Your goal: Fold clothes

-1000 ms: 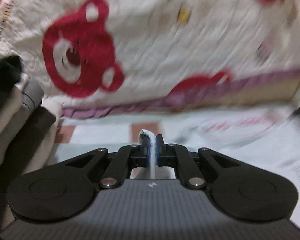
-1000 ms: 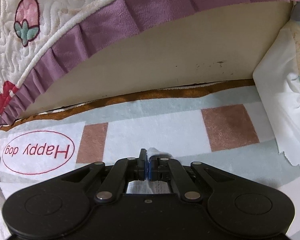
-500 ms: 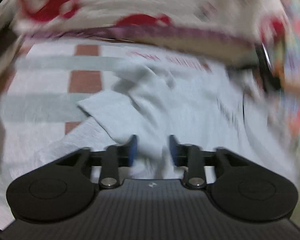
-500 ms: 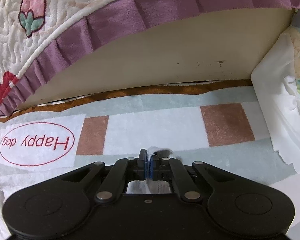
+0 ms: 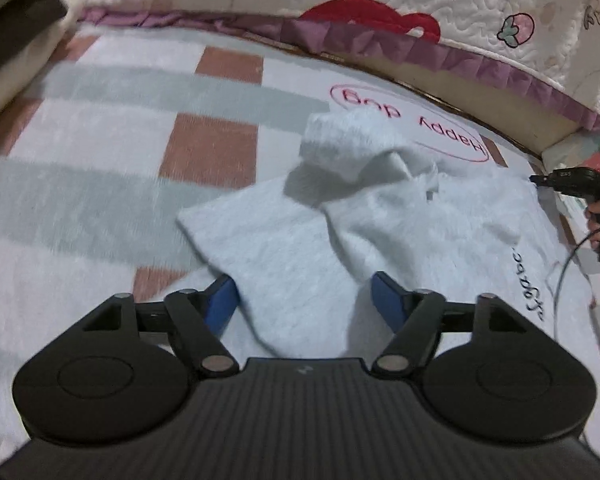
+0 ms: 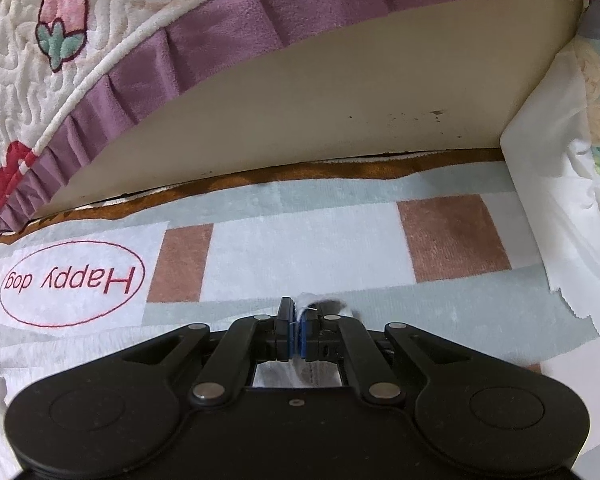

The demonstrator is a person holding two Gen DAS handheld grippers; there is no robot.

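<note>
Directly ahead of the left gripper (image 5: 303, 296), a pale grey garment (image 5: 300, 240) lies spread and rumpled on the checked rug (image 5: 112, 184). That gripper's blue-padded fingers (image 5: 220, 300) stand wide apart with nothing between them, hovering over the near part of the cloth; one flap of the garment reaches toward them, and a raised fold (image 5: 340, 144) humps up farther off, just beside the "Happy dog" oval (image 5: 408, 128) printed on the rug. Dark script lettering (image 5: 528, 284) runs along the garment's right side. At the right edge of the left wrist view, the other black tool (image 5: 580, 184) shows with fingertips of a hand (image 5: 594, 214) around its handle.

Seen from its own camera, the right gripper (image 6: 296, 330) is clamped tight on a small bunched edge of the garment (image 6: 320, 306), which pokes up between and just past the pads. It sits low over the rug (image 6: 300, 248), facing a quilted bedspread (image 6: 28, 80) with a purple ruffle (image 6: 240, 16) hanging over a beige bed base (image 6: 340, 112). White fabric (image 6: 560, 220) hangs at the right.
</note>
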